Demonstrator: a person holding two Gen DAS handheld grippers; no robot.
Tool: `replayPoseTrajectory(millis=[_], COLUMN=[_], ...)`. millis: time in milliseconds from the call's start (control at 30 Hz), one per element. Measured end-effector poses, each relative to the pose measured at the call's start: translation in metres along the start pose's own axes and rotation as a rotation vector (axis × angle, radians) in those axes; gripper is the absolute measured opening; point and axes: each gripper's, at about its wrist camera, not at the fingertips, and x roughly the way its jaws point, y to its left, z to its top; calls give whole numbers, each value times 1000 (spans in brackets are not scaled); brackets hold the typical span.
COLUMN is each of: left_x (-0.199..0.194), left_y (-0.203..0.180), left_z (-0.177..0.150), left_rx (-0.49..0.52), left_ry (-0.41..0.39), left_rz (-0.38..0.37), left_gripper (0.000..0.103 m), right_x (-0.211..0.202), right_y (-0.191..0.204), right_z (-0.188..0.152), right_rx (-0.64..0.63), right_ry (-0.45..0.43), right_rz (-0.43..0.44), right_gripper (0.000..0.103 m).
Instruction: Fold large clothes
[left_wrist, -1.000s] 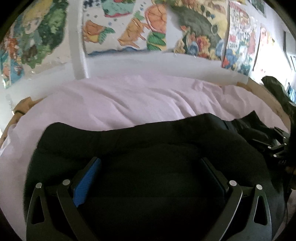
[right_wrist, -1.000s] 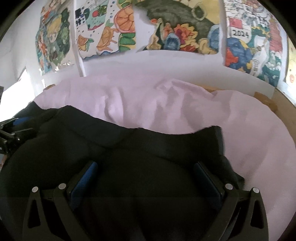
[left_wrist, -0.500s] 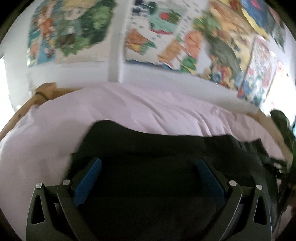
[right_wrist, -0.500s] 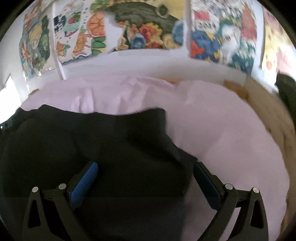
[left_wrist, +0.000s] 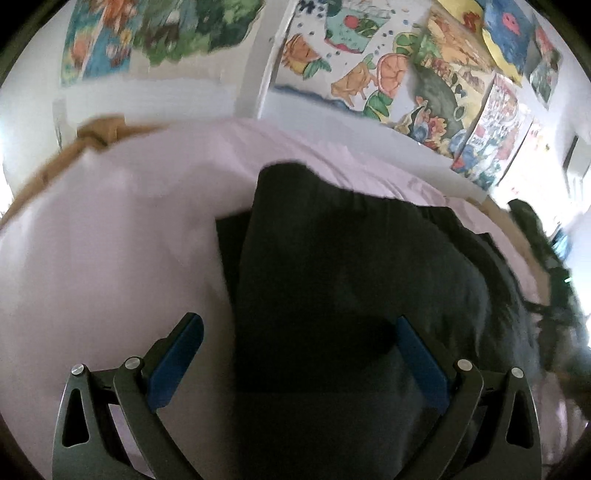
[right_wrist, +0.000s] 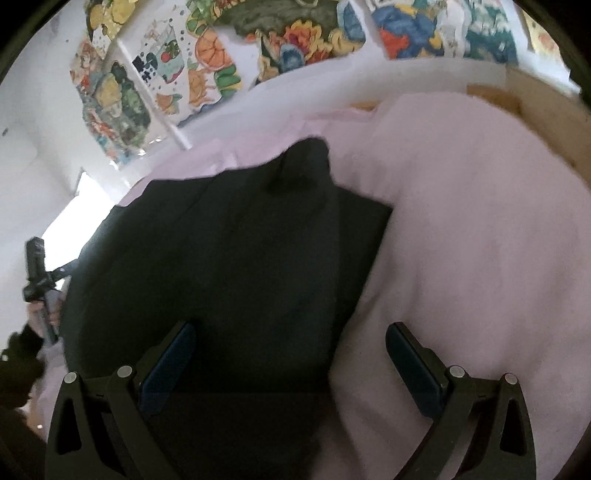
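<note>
We see a black garment spread on a bed covered by a pale pink sheet, with its folded layers stacked so one edge sits on another. In our left wrist view, our left gripper has its jaws spread wide with nothing clamped; its blue pads straddle the garment's left edge, one over the sheet and one over dark cloth. In our right wrist view, our right gripper is likewise wide open and empty, straddling the garment's right edge, with the sheet to its right. A wooden bed frame rims the sheet. Colourful painted posters cover the white wall behind. The left gripper's handle shows at the far left of the right view.
</note>
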Motion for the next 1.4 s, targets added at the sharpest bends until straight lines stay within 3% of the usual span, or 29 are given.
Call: replayPoseTrajectory(millis=[67,300,667,1033,1233,1333,1400], left_x=[-1,8,26,33,39,36,33], left_y=[7,1,3,-2,-12,-17,-19], left_z=[-4,-11,-12,-6,-2,-1,0], left_rx=[-18,93,64,53,-1,-6,-32], left_ry=[28,127,240,301,295,266,252], left_rz=[-49,-143,-296,-270,-174,-123,-98], left_gripper=[102,102,102,102,98,80,58], right_x=[4,25,32,31,27,20,16], right_y=[-2,-11,-19,0,11,15,23], right_z=[-1,-11,-19,-18,-21,-21,-18], right_rx=[16,76,93,80,80,90,79], right_ry=[23,108,88,108,101,81,75], right_rz=[32,142,208,218,213,201,174], right_gripper=[103,103,103,103,76,61,50])
